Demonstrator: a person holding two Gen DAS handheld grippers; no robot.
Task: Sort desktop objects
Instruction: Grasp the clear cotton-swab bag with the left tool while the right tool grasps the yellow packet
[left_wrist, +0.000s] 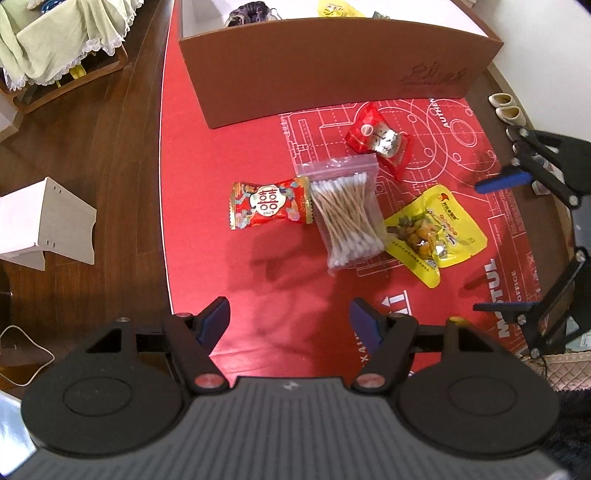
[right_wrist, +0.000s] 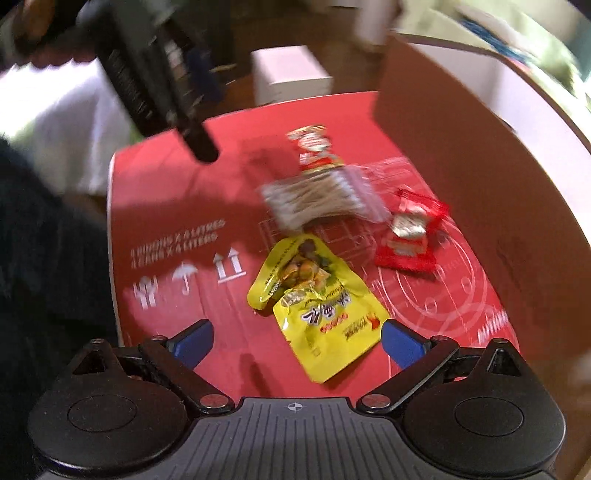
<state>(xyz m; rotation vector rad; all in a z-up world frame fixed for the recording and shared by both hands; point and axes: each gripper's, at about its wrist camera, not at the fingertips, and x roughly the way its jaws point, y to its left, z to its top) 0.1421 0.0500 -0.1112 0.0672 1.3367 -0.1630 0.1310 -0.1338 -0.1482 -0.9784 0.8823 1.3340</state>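
Yellow snack pouch (right_wrist: 314, 295) lies loose on the red mat just before the cardboard box (left_wrist: 332, 70), apparently the next pick, since the empty right gripper (right_wrist: 295, 341) hovers spread over it while the left gripper (left_wrist: 290, 321) waits spread.

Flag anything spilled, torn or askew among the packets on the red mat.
Nothing spilled or torn. The cotton swab bag lies askew, overlapping one end of the red candy packet and an edge of the yellow snack pouch. Both hand-held grippers are open and empty.
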